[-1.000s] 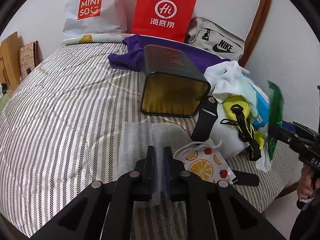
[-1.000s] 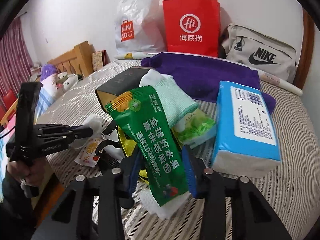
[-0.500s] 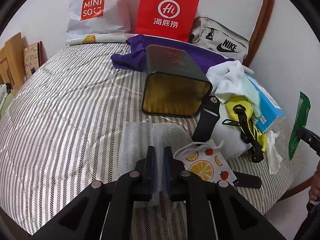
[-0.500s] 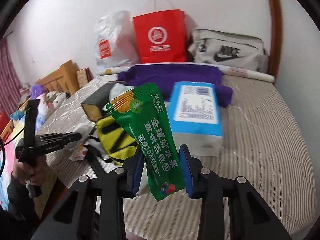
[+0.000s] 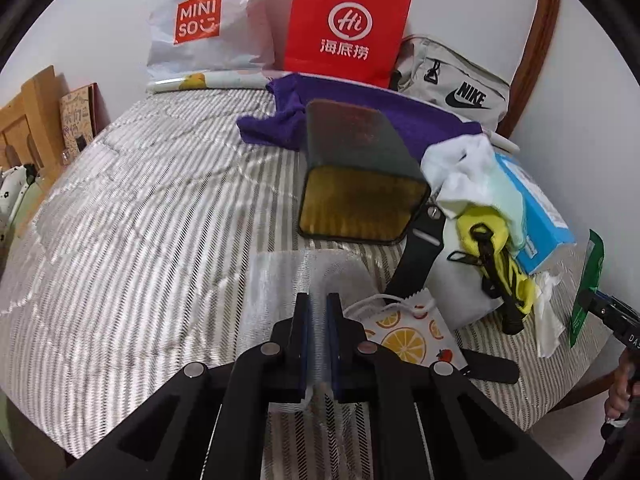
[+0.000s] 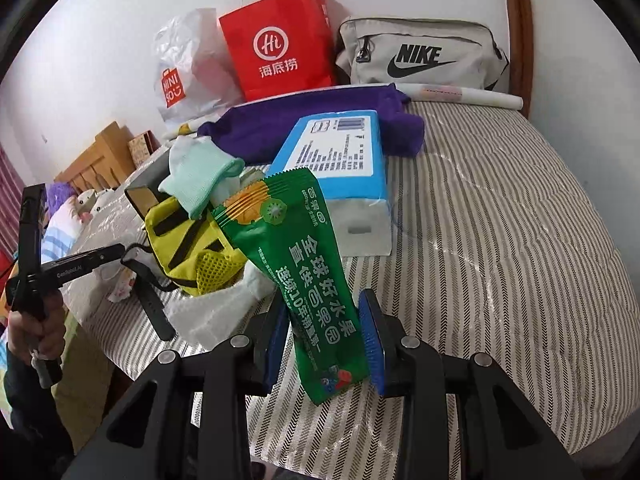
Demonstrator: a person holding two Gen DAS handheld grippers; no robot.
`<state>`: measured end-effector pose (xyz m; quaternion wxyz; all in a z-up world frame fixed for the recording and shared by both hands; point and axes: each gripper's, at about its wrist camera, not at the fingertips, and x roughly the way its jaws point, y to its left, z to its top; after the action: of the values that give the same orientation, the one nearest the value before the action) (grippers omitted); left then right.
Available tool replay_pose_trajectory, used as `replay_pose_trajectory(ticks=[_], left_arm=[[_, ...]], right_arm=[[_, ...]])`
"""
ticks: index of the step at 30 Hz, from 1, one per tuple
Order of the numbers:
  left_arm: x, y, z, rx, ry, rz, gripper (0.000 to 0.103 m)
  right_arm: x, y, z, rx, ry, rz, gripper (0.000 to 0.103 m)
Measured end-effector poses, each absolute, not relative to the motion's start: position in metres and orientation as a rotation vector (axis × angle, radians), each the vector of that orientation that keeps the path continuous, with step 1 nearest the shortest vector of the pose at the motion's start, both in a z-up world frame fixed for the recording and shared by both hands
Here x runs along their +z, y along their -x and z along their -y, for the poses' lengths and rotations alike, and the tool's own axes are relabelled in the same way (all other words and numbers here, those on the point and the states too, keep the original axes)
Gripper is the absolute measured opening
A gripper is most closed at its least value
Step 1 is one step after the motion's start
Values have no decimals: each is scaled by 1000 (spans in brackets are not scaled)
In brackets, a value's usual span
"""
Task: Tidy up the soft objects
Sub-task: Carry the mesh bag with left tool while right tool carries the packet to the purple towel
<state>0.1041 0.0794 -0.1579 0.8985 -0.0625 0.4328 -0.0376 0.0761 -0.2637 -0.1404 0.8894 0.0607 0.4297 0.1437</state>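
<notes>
Right now the green snack packet (image 6: 304, 276) is hanging upright between the blue pads of the right hand-held gripper (image 6: 324, 344), which is clamping it by its lower part above the near edge of the striped bed (image 6: 500, 240). Just behind it, the pile of soft things is sitting on the bed: a yellow mesh pouch (image 6: 188, 248), a mint-and-white sock (image 6: 198, 178) lying over that, and a blue tissue pack (image 6: 340, 168) to their right. A purple cloth (image 6: 304, 120) is spreading out farther back, touching the tissue pack.

To the left, the left hand-held gripper (image 5: 318, 344) is pinching a thin, see-through plastic sheet (image 5: 304, 276) with its jaws nearly together, low over the bed. A fruit-print pouch (image 5: 408, 336) is lying just to its right, and a dark box (image 5: 356, 176) is resting beyond it. Against the far wall, a red paper bag (image 6: 276, 44), a white plastic bag (image 5: 204, 28) and a grey Nike bag (image 6: 420, 52) are standing in a row.
</notes>
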Motion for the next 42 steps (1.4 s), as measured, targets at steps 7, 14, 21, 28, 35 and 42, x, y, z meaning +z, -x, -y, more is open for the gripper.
replay_pose_trajectory(ticks=[7,14,21,28,35,42], left_arm=[[-130,-102,-82,-71,123,-866,8],[-104,-107,-82,-85,130,-839,8],[-81,-119,-81,-92,124,-812,8],[-65,-144,-80,-96,115,-805,8],[-50,-180,-81,-81,100,-802,8],[-45,-221,-81,-72,109,-812,8]], right_arm=[[-122,-74,259,334,-135,-856,35],[-102,-78,254,361,-136,-823,35],[-85,-90,249,380,-125,-804,35],[-66,-118,247,382,-110,-788,35],[-51,-162,244,366,-93,-783,35],[-48,-223,236,382,-100,-799,35]])
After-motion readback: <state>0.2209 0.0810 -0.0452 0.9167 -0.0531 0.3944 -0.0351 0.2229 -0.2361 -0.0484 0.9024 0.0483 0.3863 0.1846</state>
